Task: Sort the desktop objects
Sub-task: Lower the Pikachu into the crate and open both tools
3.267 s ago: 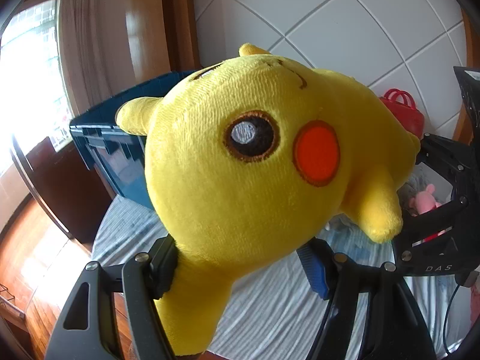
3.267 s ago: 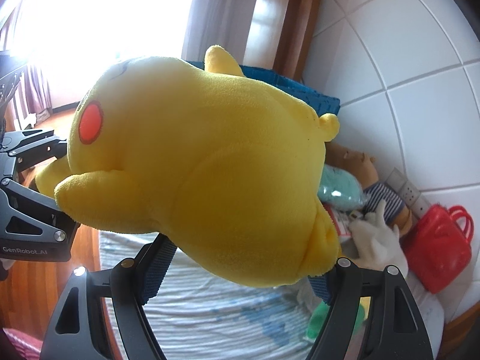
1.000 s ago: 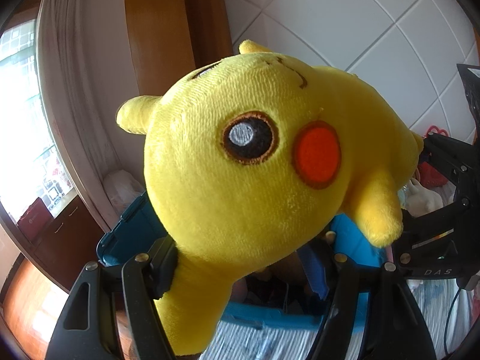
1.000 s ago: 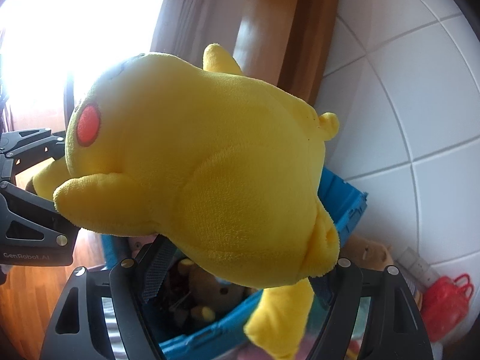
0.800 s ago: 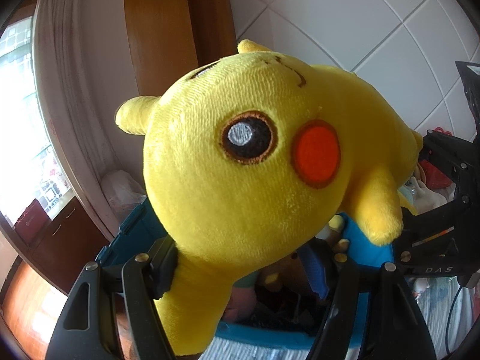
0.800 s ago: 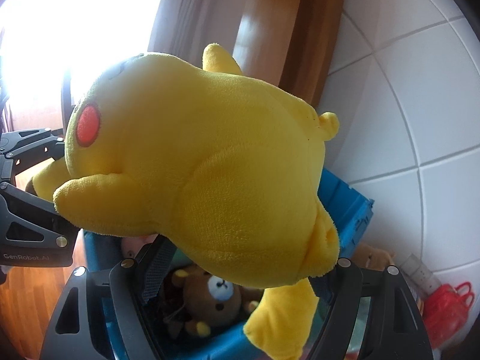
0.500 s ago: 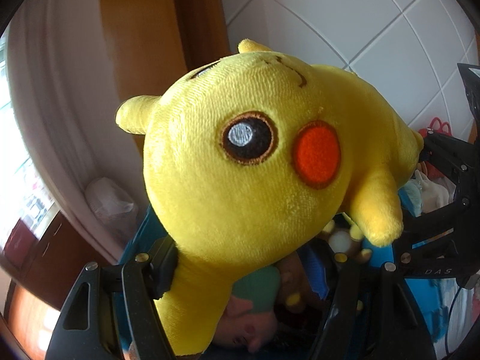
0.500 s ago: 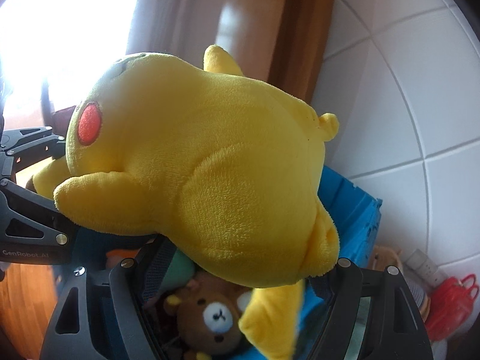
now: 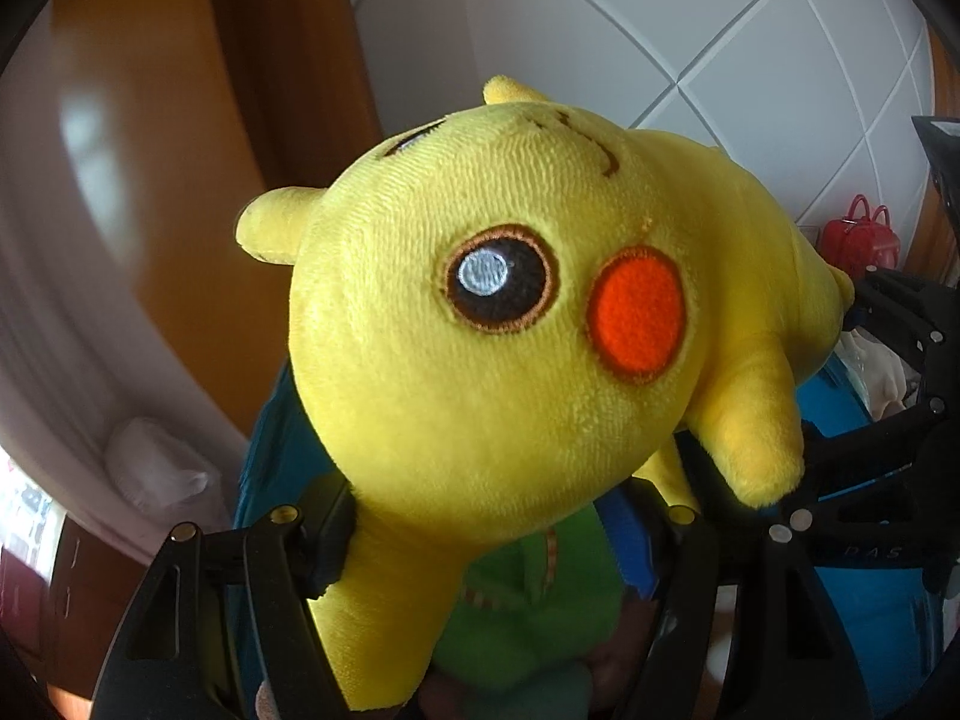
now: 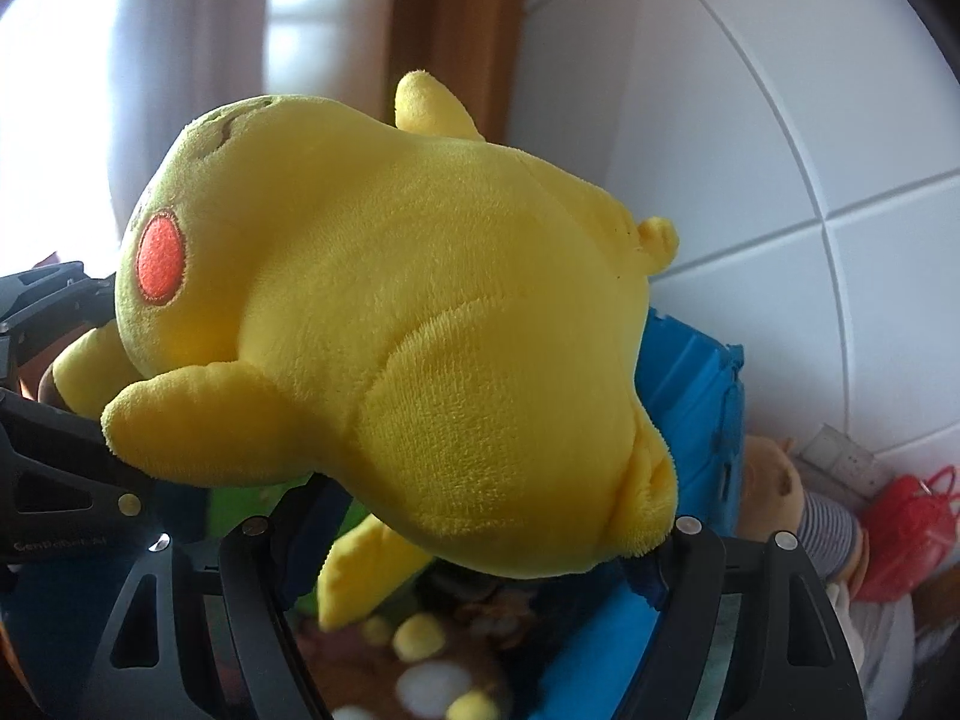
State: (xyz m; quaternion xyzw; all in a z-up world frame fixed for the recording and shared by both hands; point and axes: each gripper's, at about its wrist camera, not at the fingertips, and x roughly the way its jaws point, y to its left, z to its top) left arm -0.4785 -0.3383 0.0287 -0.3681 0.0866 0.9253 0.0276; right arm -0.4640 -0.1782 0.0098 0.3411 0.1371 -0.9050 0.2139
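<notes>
Plush toy (image 9: 540, 360): bright yellow, red-orange round cheek patch, black eye ringed brown with a pale blue-white glint. Bin (image 10: 690, 396) beneath: blue. Soft toy (image 9: 528, 618) inside it: green (with a thin orange-striped cord). Wall tiles (image 9: 750, 12): white, grey grout. Small bag (image 9: 861, 240): red.

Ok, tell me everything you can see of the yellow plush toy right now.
The yellow plush toy is soft, fuzzy fabric with a stitched black eye ringed brown, a red cheek patch, stubby arms and an ear tip. It hangs sideways in the air. The left gripper clamps it below the head and the right gripper clamps under its body, both jaws closed on it. Below it sits the blue bin, with other stuffed toys inside.
</notes>
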